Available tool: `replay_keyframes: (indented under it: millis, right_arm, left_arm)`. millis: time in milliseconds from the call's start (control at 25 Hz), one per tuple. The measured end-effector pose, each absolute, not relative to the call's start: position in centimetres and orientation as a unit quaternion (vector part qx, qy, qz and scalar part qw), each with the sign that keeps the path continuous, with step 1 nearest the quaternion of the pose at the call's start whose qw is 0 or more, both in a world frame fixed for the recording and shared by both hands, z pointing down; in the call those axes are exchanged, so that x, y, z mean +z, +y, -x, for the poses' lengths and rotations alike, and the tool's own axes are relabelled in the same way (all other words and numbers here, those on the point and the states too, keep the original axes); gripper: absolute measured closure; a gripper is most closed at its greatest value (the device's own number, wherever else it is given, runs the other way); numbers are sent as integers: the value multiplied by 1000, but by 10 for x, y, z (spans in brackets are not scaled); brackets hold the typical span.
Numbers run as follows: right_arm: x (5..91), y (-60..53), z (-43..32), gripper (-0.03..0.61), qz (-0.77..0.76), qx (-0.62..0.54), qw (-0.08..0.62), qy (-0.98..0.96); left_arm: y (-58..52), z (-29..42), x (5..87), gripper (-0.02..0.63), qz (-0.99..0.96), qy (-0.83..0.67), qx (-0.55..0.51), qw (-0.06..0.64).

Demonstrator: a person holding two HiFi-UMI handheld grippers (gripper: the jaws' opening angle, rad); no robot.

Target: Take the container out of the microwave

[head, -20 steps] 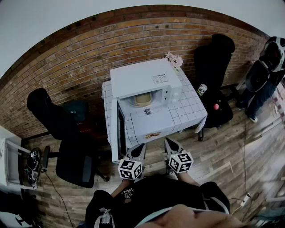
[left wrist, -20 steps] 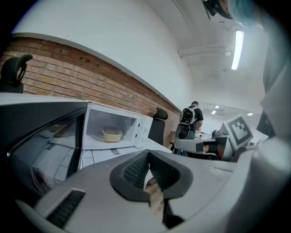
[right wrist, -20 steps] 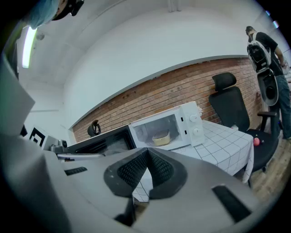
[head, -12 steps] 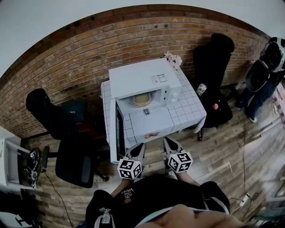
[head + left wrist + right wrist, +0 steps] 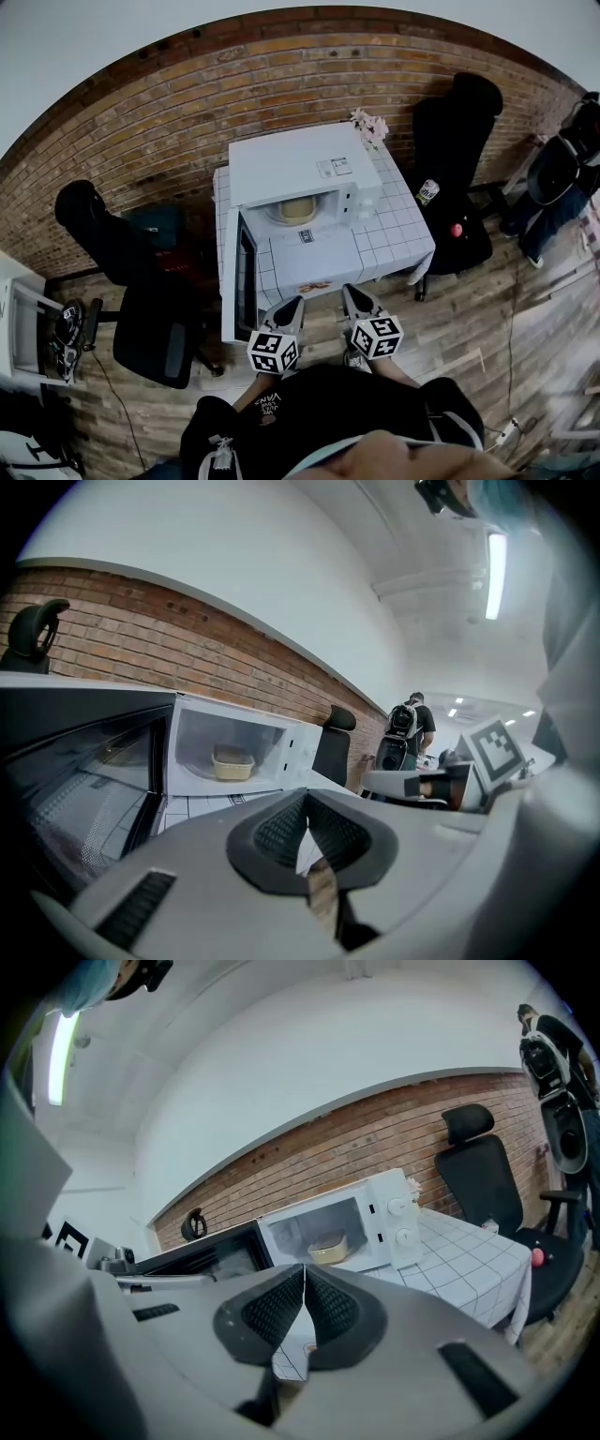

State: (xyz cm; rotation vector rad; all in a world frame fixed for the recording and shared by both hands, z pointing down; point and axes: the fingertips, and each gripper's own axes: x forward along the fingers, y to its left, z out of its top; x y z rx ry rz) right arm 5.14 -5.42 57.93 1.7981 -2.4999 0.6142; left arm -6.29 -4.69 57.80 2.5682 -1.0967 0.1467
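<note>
Small square table [image 5: 401, 232] against the brick wall [image 5: 141, 122], covered by a white cloth [image 5: 281, 272] with dark grid lines that hangs over the front and right edges. Directly on it:
- White microwave [image 5: 295, 164] on the back-left part, door [image 5: 236, 281] swung open to the left, out past the table edge.
- Pink-white flowers [image 5: 368, 125] at the back-right corner, just beside the microwave.
- Small printed marks on the cloth in front of the microwave — too small to tell.

Table stands on a wood-plank floor [image 5: 469, 323]. Black office chairs also on the floor — one right [image 5: 457, 131], two left [image 5: 150, 328].

White microwave [image 5: 298, 169], beige container [image 5: 296, 210]
</note>
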Motion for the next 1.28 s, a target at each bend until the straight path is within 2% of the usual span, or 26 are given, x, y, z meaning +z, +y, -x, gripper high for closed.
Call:
replay_keyframes:
  millis: [1280]
  right_arm:
    - [589, -106, -154, 574, -487, 199, 25, -850]
  left_arm:
    - [-73, -41, 591, 603, -851, -486, 28, 198]
